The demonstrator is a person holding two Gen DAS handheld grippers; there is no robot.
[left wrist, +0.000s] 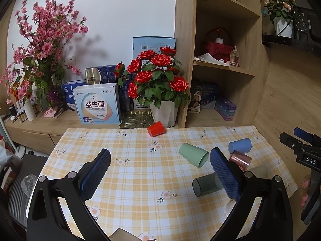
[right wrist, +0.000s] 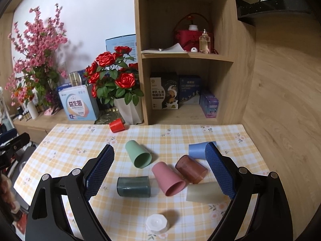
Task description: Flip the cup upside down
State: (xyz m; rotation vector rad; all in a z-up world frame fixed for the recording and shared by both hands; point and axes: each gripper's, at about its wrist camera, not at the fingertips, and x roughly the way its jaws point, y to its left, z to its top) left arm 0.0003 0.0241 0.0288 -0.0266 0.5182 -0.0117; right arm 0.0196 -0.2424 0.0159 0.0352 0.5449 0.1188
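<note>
Several cups lie on their sides on the checked tablecloth (right wrist: 180,136): a green cup (right wrist: 138,154), a pink cup (right wrist: 167,178), a dark teal clear cup (right wrist: 133,186), a brown clear cup (right wrist: 191,169), a cream cup (right wrist: 202,191), a blue cup (right wrist: 197,150) and a red cup (right wrist: 117,125) at the far edge. A white cup (right wrist: 157,224) stands upright at the near edge. My right gripper (right wrist: 160,172) is open above the cluster, holding nothing. My left gripper (left wrist: 160,177) is open and empty over the cloth, left of the green cup (left wrist: 193,154) and teal cup (left wrist: 206,185).
A pot of red roses (right wrist: 128,108) and boxes (right wrist: 79,105) stand behind the table's far edge. A wooden shelf unit (right wrist: 186,60) rises at the back right. Pink blossom branches (left wrist: 40,50) stand at the far left. The right gripper's body (left wrist: 301,150) shows at the left view's right edge.
</note>
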